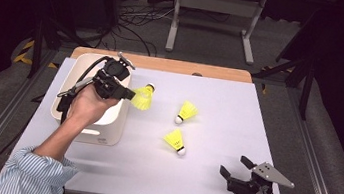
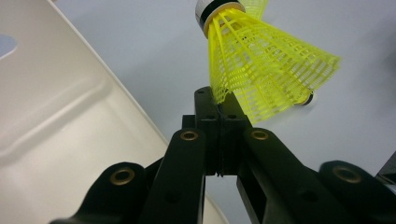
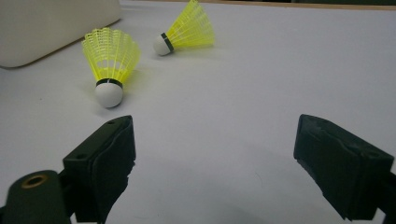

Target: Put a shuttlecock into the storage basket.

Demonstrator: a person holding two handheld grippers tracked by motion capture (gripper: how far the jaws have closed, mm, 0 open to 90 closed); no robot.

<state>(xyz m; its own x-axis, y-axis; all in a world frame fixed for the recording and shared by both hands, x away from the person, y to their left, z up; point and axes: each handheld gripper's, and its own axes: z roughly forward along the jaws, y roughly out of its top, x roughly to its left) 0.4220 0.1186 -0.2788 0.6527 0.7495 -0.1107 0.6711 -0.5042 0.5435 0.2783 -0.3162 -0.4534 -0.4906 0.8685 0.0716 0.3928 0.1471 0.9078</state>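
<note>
My left gripper [image 1: 127, 92] is shut on the skirt rim of a yellow shuttlecock [image 1: 143, 97], holding it just right of the white bin [image 1: 105, 131], above the table. In the left gripper view the jaws [image 2: 222, 100] pinch the mesh edge, and the shuttlecock [image 2: 261, 65] tilts with its white cork up. Two more yellow shuttlecocks lie on the table, one [image 1: 187, 112] mid-table and one [image 1: 175, 141] nearer me. My right gripper [image 1: 236, 167] rests open at the front right. In the right gripper view its gripper [image 3: 215, 140] holds nothing, with the nearer shuttlecock [image 3: 111, 60] and the farther one [image 3: 187, 28] ahead to the left.
The white bin [image 2: 56, 121] sits at the table's left side under my left hand. The white tabletop [image 1: 209, 182] ends close to my right gripper at the front edge. A wooden strip [image 1: 189, 68] runs along the far edge.
</note>
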